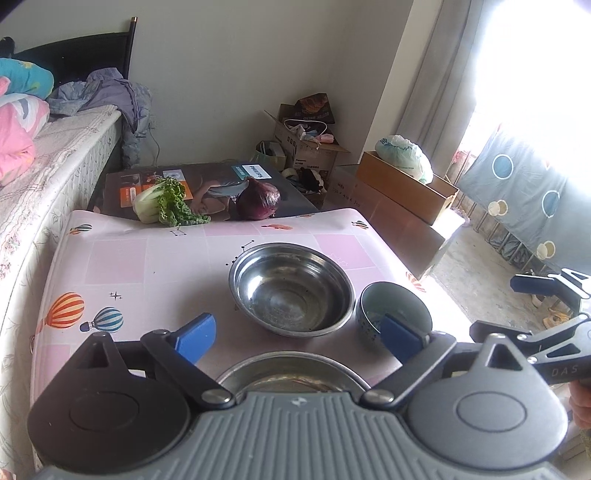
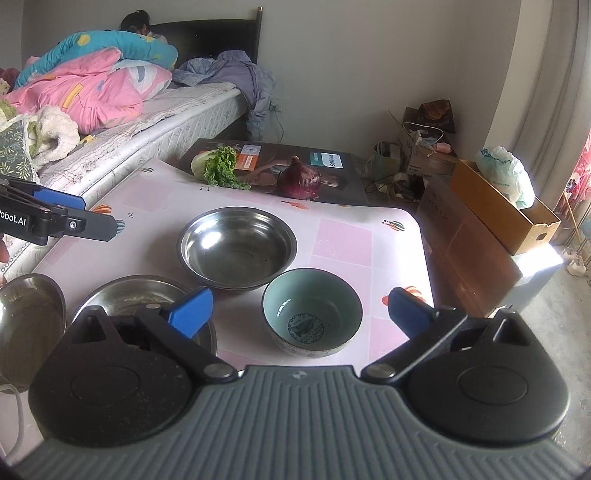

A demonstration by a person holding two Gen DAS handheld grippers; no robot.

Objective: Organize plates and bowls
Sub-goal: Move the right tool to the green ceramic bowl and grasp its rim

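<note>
On the pink balloon-print table stands a large steel bowl, empty and upright. Right of it sits a blue-green ceramic bowl. A second steel bowl lies nearer, partly hidden by the gripper bodies. Another steel dish shows at the far left edge. My left gripper is open above the near steel bowl, holding nothing. My right gripper is open, and the ceramic bowl sits in view between its fingers, untouched.
A leafy cabbage and a red onion rest on a printed box past the table's far edge. A bed with quilts runs along the left, a person at its head. Cardboard boxes stand at the right.
</note>
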